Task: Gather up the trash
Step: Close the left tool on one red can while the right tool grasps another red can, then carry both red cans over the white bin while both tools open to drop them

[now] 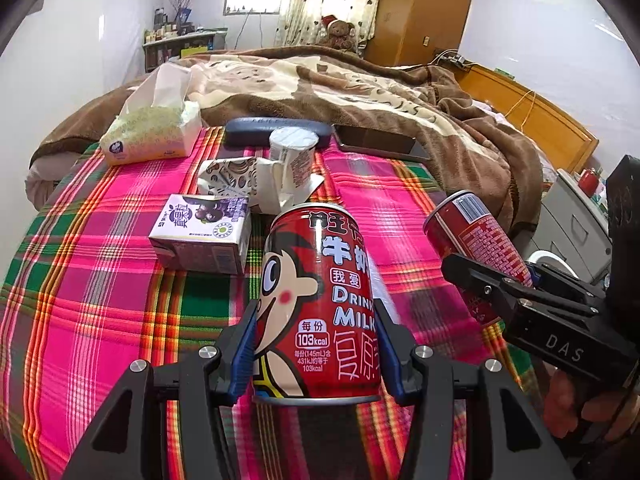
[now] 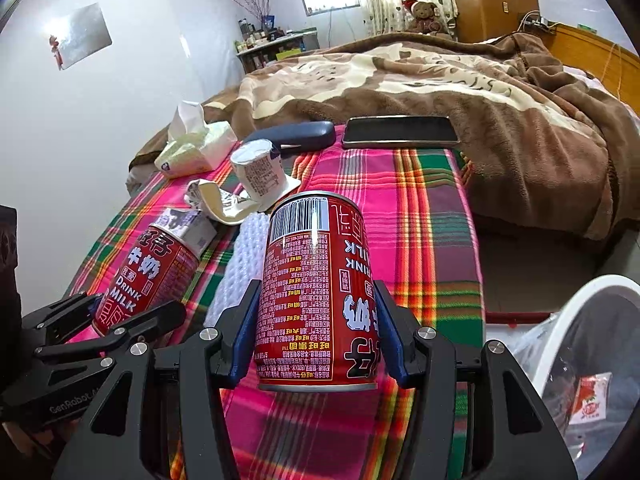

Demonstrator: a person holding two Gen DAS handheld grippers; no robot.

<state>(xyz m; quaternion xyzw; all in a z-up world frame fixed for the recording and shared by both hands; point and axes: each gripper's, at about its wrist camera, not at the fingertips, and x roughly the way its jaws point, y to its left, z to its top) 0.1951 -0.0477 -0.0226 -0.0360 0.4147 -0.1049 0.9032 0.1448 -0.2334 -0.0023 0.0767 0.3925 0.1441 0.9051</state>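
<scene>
While both wrist views look over the plaid cloth (image 1: pixel 100 300), I have my left tool (image 1: pixel 316 356) clamped on an upright red milk can (image 1: pixel 320 304), label facing me. My right tool (image 2: pixel 316 344) grips a second red can (image 2: pixel 316 292), held upside down, barcode on top. Behind them lie a purple juice carton (image 1: pixel 202 236), torn white wrapper (image 1: pixel 244 184), yogurt cup (image 1: pixel 290 152), tissue pack (image 1: pixel 154 130), phone (image 2: pixel 400 131). White bin (image 2: pixel 560 340) sits low right, bag-lined.
</scene>
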